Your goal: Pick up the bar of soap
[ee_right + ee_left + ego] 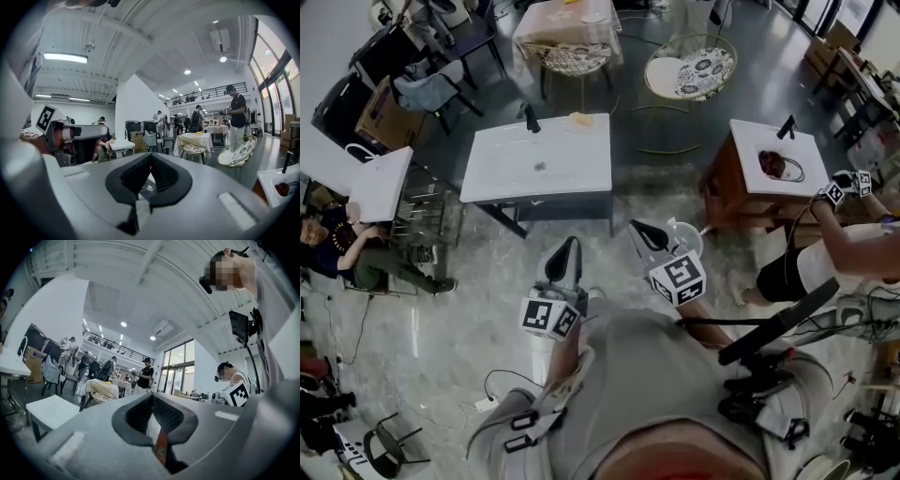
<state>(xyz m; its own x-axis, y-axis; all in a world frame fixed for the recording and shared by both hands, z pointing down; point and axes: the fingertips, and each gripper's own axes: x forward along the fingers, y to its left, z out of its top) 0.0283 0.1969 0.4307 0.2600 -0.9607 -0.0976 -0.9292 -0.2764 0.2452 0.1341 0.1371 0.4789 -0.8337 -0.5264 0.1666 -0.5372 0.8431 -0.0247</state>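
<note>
**Operator:** Tongs status is requested: how are the left gripper (pixel 574 244) and the right gripper (pixel 637 227) set?

**Technician:** Both are found closed. In each gripper view the jaws are seen drawn together at the tips, and nothing is gripped between them. The two grippers are held side by side above the marbled floor (pixel 441 328) and are pointed toward the white table (pixel 506 164).

**Operator:** Where is the bar of soap located?

**Technician:** The bar of soap (pixel 581 118), seen as a small pale-yellow block, is laid at the far edge of the white table, near a black upright fitting (pixel 530 118). It is kept well apart from both grippers and is touched by neither. A small dark speck (pixel 540 167) is noted near the table's middle; what it is cannot be told.
</note>
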